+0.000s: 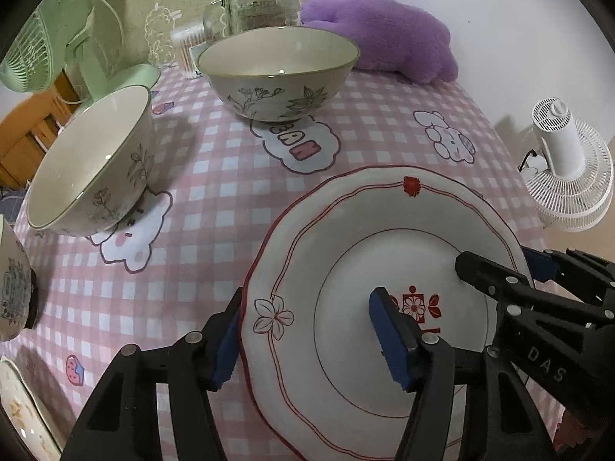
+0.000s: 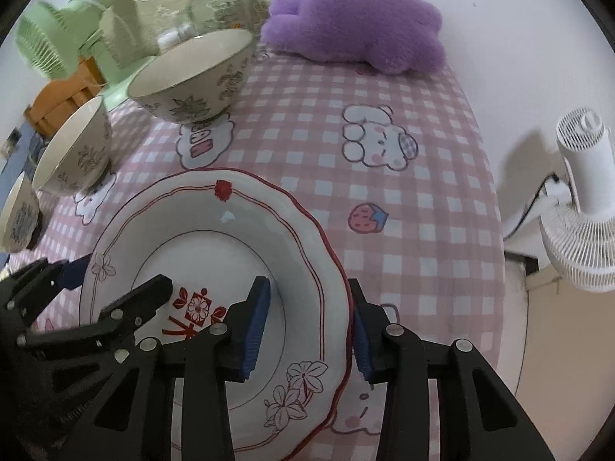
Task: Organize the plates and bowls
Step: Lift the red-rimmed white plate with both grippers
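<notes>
A white plate with red scalloped trim [image 1: 346, 230] lies on the pink checked tablecloth; it also shows in the right wrist view [image 2: 200, 238]. My left gripper [image 1: 307, 338] is open and straddles the plate's left rim. My right gripper [image 2: 311, 322] is open and straddles its right rim; it also shows in the left wrist view [image 1: 496, 269]. Neither clamps the plate. Two floral bowls [image 1: 278, 71] [image 1: 92, 169] stand behind it. A third bowl [image 1: 13, 280] sits at the left edge.
A purple plush toy [image 1: 384, 34], a glass jar [image 1: 257, 0] and a green fan [image 1: 69, 27] stand at the back. A white fan [image 1: 569, 169] stands off the table's right edge. Another plate's edge [image 1: 19, 415] shows at bottom left.
</notes>
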Demonstrator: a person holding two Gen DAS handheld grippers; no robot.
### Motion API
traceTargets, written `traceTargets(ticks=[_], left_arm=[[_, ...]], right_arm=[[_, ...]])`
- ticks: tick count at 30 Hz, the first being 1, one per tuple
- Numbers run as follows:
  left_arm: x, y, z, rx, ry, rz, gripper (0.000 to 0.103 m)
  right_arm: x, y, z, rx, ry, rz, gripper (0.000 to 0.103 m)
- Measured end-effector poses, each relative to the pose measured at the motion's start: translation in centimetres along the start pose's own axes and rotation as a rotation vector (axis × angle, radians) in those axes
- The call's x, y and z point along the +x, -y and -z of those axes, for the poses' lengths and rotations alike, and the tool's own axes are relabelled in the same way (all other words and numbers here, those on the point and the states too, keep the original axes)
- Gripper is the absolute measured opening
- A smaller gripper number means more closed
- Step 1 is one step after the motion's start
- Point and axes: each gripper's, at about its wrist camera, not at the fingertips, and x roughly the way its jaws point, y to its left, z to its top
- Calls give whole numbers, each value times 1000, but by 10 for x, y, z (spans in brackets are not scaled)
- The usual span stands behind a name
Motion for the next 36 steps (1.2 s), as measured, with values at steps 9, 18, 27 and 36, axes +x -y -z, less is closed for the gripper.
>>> traceTargets(ticks=[9, 18, 27, 36], left_arm=[[-19, -3, 14, -28, -1, -17, 64], [-56, -10, 35, -39, 13, -38, 64], [-88, -28, 55, -68, 34, -42, 64], [-112, -67, 78, -78, 58, -37, 64]], right_arm=[[-14, -8, 11, 14, -4, -2, 42], [-44, -23, 28, 28, 0, -14, 42], [-73, -51, 47, 33, 14, -17, 42], [-92, -100, 71, 67, 18, -2, 42]])
